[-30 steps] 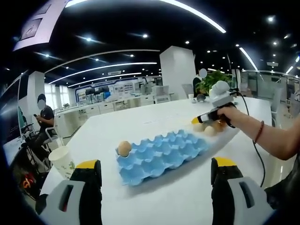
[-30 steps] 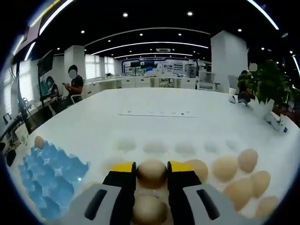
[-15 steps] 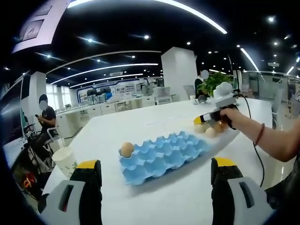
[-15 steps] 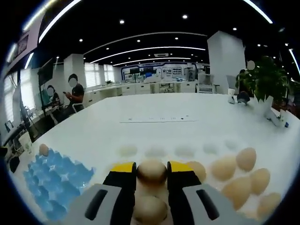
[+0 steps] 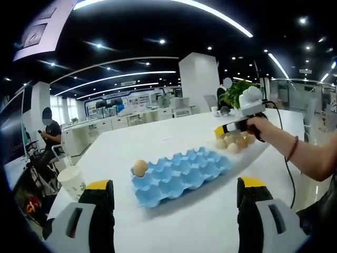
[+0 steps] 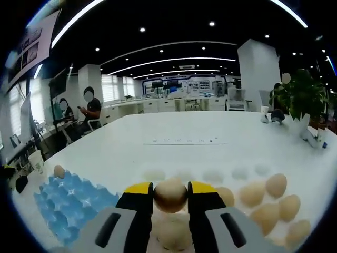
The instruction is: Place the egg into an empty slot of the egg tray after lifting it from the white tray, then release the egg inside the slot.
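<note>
A brown egg [image 6: 170, 194] sits clamped between the yellow-tipped jaws of my right gripper [image 6: 170, 191], lifted a little above the white tray [image 6: 237, 176], where several more eggs [image 6: 276, 185] lie. The blue egg tray [image 6: 71, 201] lies at lower left of the right gripper view, with one egg [image 6: 59, 172] in a far corner slot. In the left gripper view the blue egg tray [image 5: 181, 173] sits mid-table with that egg [image 5: 139, 167] at its left end. My left gripper [image 5: 171, 191] is open above the near table. The right gripper [image 5: 225, 129] hangs over the eggs [image 5: 231, 143] at right, held by a hand.
A paper cup [image 5: 72, 182] stands near the table's left edge. A potted plant [image 6: 301, 97] and small items sit at the far right of the white table [image 6: 184, 132]. A strip of paper [image 6: 181, 141] lies mid-table. People sit at desks beyond the left side.
The right gripper has risen with the egg, so the tray's eggs sit lower beneath it. The left gripper's view has barely shifted.
</note>
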`<move>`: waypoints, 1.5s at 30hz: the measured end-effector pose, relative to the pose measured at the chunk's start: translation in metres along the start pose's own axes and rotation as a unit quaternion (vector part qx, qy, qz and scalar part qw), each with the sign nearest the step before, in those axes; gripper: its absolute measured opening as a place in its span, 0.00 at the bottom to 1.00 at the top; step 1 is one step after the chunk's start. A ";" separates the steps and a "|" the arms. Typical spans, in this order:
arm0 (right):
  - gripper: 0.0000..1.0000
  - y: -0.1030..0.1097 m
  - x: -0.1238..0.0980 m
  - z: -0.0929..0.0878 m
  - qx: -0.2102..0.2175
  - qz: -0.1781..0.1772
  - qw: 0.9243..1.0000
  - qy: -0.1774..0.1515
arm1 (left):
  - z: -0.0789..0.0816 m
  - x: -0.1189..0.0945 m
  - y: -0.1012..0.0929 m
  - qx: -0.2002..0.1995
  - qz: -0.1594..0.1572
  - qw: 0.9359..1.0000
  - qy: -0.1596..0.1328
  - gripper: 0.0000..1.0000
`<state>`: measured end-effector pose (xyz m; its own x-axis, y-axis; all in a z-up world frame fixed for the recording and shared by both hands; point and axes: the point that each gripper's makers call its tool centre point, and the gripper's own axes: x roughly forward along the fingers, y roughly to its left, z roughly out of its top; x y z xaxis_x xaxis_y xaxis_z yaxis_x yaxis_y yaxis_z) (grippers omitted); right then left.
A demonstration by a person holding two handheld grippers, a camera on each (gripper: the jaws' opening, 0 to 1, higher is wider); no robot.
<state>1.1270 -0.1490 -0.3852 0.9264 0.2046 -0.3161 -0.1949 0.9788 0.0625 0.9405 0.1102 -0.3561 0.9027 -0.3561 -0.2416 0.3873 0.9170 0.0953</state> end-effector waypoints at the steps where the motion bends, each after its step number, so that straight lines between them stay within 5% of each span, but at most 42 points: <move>1: 0.26 0.003 0.000 0.001 -0.003 0.002 1.000 -0.002 | 0.000 0.000 0.000 0.000 0.000 1.000 0.000 0.99; 31: 0.26 0.105 -0.001 0.004 -0.029 0.117 0.993 0.000 | -0.005 -0.008 0.002 0.000 0.002 1.000 0.002 1.00; 45: 0.26 0.157 -0.006 0.010 0.011 0.211 0.977 0.002 | -0.008 -0.011 0.007 -0.001 0.006 1.000 0.007 1.00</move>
<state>1.0939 0.0033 -0.3639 0.7642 0.5898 -0.2611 -0.5517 0.8074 0.2090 0.9322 0.1223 -0.3608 0.9045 -0.3420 -0.2548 0.3755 0.9219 0.0957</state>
